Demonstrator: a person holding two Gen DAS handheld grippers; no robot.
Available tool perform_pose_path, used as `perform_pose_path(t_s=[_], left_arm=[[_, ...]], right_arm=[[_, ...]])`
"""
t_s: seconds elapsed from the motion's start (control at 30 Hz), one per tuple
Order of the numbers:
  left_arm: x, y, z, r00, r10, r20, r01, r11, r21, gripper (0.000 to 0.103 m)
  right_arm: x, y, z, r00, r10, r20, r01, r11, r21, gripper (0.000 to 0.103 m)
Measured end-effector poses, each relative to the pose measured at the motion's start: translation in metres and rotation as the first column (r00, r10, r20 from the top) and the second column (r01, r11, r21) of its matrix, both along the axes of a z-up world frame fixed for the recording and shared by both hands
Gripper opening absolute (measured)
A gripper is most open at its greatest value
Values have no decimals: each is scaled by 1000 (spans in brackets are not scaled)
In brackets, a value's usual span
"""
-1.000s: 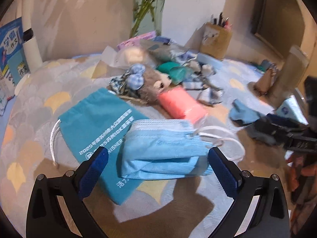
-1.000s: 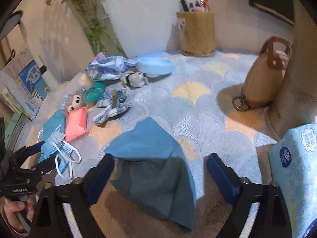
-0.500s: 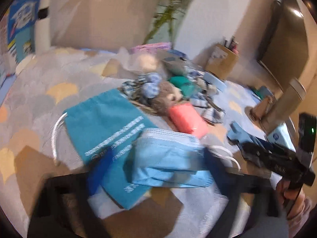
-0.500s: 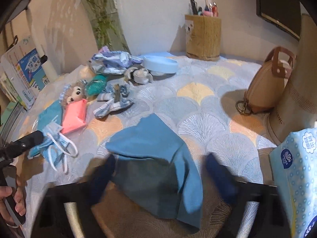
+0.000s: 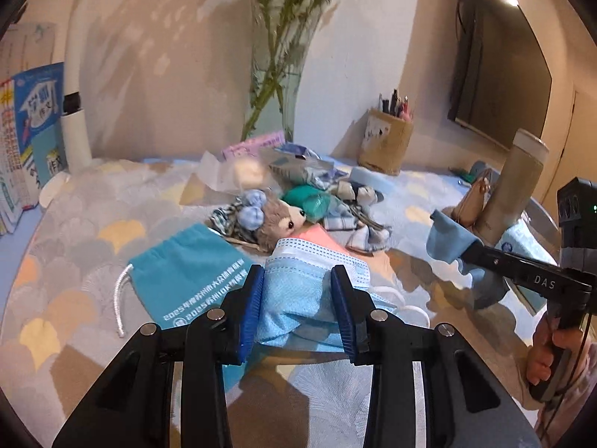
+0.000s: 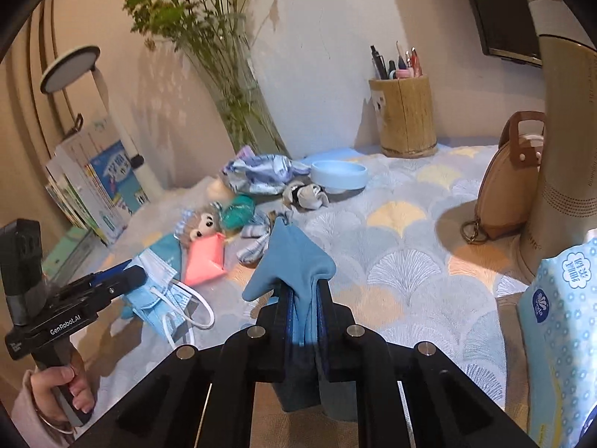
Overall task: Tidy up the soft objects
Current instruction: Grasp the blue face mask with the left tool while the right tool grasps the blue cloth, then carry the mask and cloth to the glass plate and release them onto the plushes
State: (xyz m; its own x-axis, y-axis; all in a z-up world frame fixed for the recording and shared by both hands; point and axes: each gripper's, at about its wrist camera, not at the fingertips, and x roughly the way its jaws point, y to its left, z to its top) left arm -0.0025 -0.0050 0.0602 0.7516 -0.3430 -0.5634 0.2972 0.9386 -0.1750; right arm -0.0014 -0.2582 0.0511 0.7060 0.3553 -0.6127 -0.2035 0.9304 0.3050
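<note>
Mask (image 5: 298, 298) sits pinched between the just-closing left claw (image 5: 297, 291) at lower centre; right claw (image 6: 303, 304) clamps cloth (image 6: 294, 265).

You face a plain pale wall (image 6: 321, 56) with warm light and leaf shadows across it. A glass vase (image 5: 278, 86) of green stems stands against it, with a wooden pen pot (image 6: 405, 119) to its right. A dark screen (image 5: 496, 59) hangs on the right wall. Books (image 5: 30, 130) and a white lamp (image 6: 71, 69) stand at the left. The counter (image 6: 410, 246) wears a cloth of grey, blue and yellow fans.
</note>
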Motion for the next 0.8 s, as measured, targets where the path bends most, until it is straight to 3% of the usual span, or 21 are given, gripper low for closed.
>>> perform_pose_path(t_s=[0.3,0.43,0.5,0.57,0.8], left_arm=[[-1,7,2,1000,24,4,-24,999,-28,33],[-1,5,3,999,15,-34,-18,996,-84,33],[-4,0,7,999,-3,-41,-2,993,-121,33],[-7,-10,12,999,-5,-38,1,994,-113,33],[-16,-42,31,999,-36,-26,33,991,-133,33]], right_arm=[[-7,-8,6,999,4,47,-8,997,82,11],[-11,-11,9,998,0,65,-7,995,97,11],[-11,-8,8,999,29,44,-33,995,99,11],[-13,-6,9,999,47,26,-50,994,95,11],[-36,-20,23,1000,13,24,-15,996,85,11]])
